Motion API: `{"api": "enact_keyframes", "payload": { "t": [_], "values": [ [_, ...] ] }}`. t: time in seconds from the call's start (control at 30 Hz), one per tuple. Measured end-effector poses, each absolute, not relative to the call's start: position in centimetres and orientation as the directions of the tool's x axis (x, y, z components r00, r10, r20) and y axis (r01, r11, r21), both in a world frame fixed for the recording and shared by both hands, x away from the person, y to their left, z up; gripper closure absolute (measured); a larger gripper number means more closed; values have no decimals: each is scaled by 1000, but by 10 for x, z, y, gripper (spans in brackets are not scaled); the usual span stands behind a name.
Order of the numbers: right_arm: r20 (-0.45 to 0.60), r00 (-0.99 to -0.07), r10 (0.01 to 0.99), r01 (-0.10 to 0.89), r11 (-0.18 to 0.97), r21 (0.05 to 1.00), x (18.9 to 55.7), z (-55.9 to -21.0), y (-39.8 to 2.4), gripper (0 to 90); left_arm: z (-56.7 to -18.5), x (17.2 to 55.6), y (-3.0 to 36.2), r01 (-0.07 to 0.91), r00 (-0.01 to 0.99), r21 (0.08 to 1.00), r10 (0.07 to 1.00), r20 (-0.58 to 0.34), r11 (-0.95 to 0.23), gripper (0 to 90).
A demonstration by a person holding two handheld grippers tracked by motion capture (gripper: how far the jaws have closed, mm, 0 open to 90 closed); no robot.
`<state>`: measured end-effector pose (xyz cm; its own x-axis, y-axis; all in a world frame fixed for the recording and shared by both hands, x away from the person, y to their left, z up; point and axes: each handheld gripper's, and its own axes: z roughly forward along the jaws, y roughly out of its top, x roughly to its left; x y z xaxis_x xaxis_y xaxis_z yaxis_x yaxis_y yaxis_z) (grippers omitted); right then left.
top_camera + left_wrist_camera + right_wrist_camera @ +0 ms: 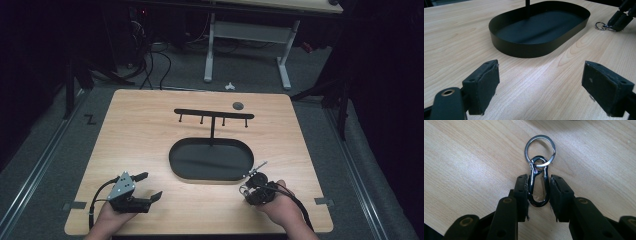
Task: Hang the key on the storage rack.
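Note:
A dark metal carabiner (538, 187) with a silver key ring (540, 150) on its tip rests against the wooden table (140, 135). My right gripper (538, 195) is shut on the carabiner, one pad on each long side. From above, the right gripper (248, 191) sits near the table's front right, just in front of the tray's right end, with the key ring (243, 190) at its tips. Resting at the front left, my left gripper (149, 186) is open, and nothing lies between its wide-apart pads (484, 85). It faces the tray and the key ring (601, 25).
A black oval tray (172, 160) lies mid-table, and its wall (524, 50) is low. A black T-shaped hook stand (214, 114) rises from the tray's back. A small dark disc (238, 105) lies near the far edge. A white-legged desk (250, 30) stands beyond the table.

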<state>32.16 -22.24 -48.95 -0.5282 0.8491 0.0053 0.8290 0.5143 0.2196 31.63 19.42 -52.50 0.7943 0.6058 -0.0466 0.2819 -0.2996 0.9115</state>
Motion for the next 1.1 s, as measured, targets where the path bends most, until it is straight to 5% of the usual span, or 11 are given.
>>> {"api": "enact_keyframes", "payload": {
  "t": [1.1],
  "values": [
    [-38, -523, 851, 814, 513, 272, 321, -462, -225, 687, -525, 316, 194, 280, 799, 909, 600, -42, -308, 150]
  ]
}}
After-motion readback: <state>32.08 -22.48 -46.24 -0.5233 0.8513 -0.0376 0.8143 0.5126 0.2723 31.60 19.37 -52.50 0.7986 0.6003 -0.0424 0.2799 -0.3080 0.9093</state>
